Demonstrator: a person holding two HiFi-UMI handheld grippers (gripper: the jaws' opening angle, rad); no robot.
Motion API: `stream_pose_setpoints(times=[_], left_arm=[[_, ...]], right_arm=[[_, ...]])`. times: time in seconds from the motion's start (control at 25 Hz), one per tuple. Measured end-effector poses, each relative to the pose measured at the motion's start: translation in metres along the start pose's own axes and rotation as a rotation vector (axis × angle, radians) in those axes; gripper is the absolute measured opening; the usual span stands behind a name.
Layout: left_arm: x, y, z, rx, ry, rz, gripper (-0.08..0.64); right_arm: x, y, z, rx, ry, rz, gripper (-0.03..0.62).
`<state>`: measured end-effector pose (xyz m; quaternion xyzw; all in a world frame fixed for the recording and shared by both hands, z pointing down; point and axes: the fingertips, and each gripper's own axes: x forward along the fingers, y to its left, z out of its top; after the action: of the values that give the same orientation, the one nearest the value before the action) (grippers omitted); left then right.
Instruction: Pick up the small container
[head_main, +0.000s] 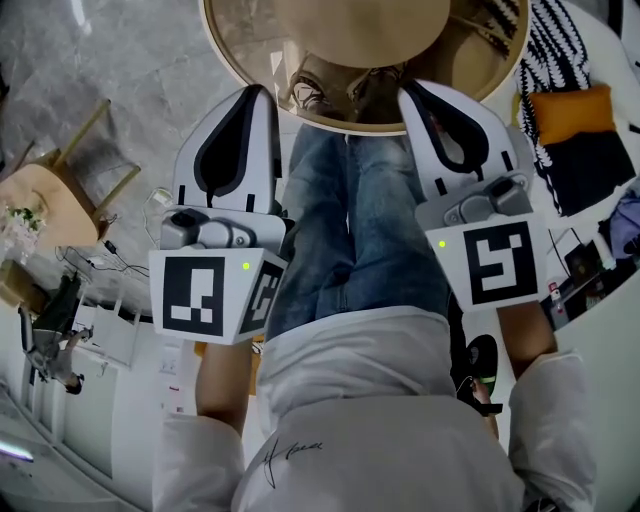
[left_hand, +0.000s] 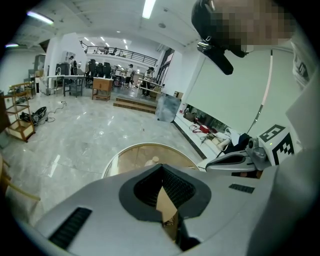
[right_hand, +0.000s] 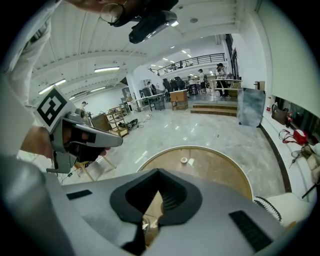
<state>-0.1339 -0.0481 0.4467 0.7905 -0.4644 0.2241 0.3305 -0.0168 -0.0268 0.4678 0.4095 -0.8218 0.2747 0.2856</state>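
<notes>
Held both grippers above jeans (head_main: 350, 220), tips toward 12 o'clock in head view. Found L gripper (head_main: 252, 95) fingers closed tip to tip, nothing btwn. Found R gripper (head_main: 412, 92) fingers closed too, empty. Spotted small container (right_hand: 184, 160) on round desk (right_hand: 225, 172), approx 1 o'clock of R tips, well apart. Saw it approx 11 o'clock of L tips in left gripper view.

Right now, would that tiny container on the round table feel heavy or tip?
The small container looks tiny beside the round table, so it is probably light. It seems low and squat, so it is unlikely to tip; a push might just slide it.
</notes>
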Motion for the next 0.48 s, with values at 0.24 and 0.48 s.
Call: stream_pose_setpoints(times=[0.24, 0.48], left_arm=[[0.012, 0.008, -0.008, -0.023, 0.015, 0.012, 0.009], [0.025, 0.013, -0.017, -0.036, 0.025, 0.019, 0.009]], right_arm=[[0.014, -0.009, -0.007, -0.007, 0.015, 0.001, 0.012], [0.031, -0.020, -0.013, -0.015, 0.011, 0.000, 0.012]])
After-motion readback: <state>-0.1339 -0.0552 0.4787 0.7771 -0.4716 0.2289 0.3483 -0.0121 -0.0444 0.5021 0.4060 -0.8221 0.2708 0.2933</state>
